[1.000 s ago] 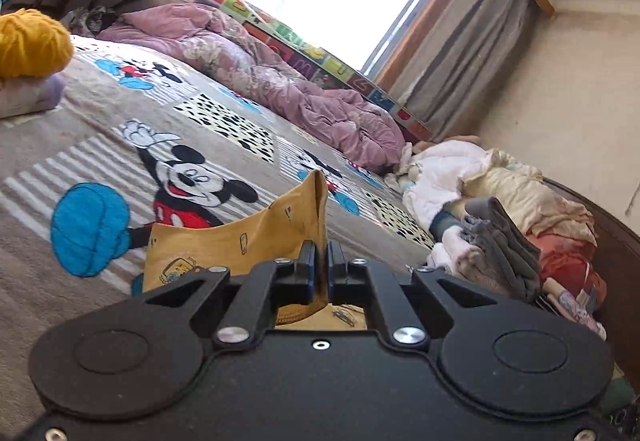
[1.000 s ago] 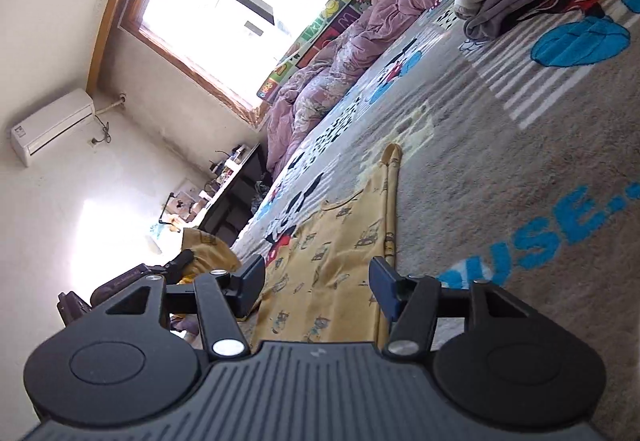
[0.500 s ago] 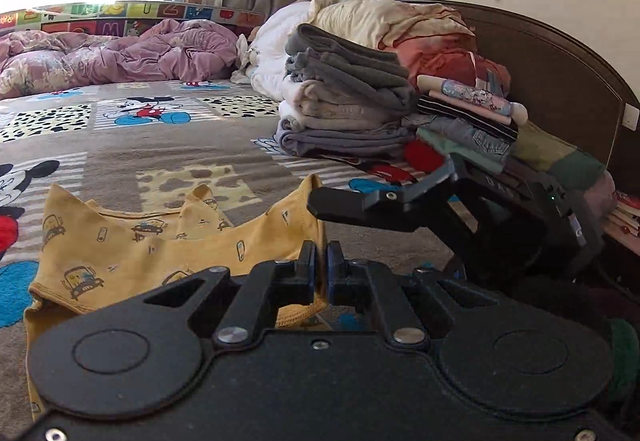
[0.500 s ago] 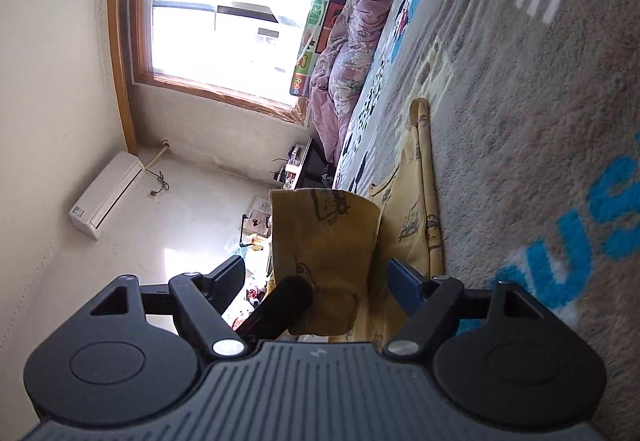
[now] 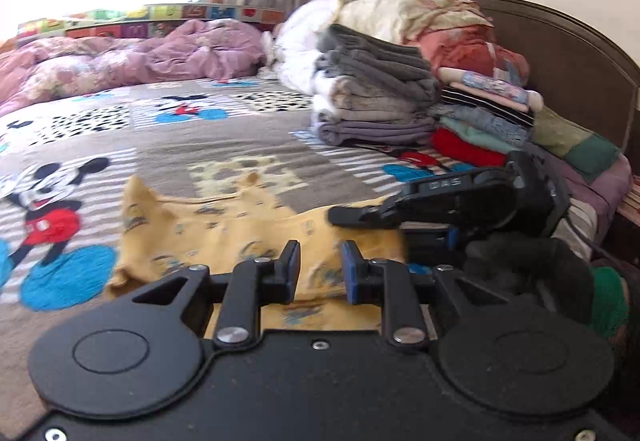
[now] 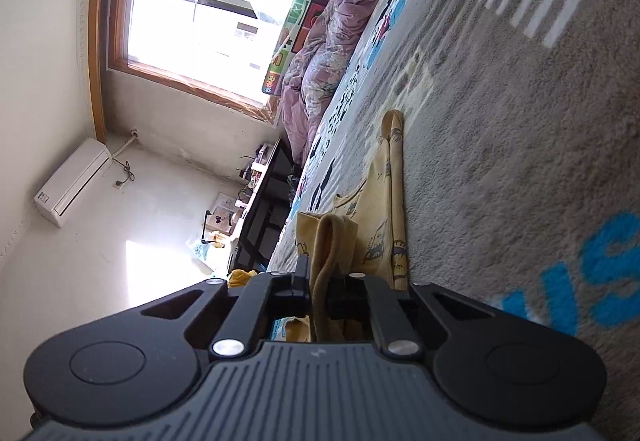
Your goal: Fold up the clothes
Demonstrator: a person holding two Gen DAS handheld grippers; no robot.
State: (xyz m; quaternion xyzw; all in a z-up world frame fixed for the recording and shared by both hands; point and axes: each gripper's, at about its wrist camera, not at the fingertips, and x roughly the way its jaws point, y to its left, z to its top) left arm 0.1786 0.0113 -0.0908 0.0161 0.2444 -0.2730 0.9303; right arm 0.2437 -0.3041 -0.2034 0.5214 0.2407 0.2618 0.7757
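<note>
A yellow printed child's garment [image 5: 224, 237] lies spread on the cartoon-mouse bedspread [image 5: 192, 149]. My left gripper [image 5: 319, 259] hovers just above its near edge. Its jaws are opening, the blue pads stand apart, and the cloth lies below them without being pinched. To the right, the right gripper [image 5: 344, 217] reaches in with its tips on the same cloth. In the right wrist view the right gripper [image 6: 319, 281] is shut on a doubled ribbed hem of the yellow garment [image 6: 380, 209], and the rest of the cloth trails forward over the bedspread.
A tall stack of folded clothes [image 5: 372, 101] and a looser pile stand against the dark headboard [image 5: 580, 53] at the right. A crumpled purple duvet [image 5: 140, 57] lies under the window. A dark desk [image 6: 264, 201] stands beyond the bed's edge.
The left jaws were shut on the garment's corner and have parted, dropping it flat. The right jaws, wide before, have shut on the hem. The left view swung from the window to the headboard.
</note>
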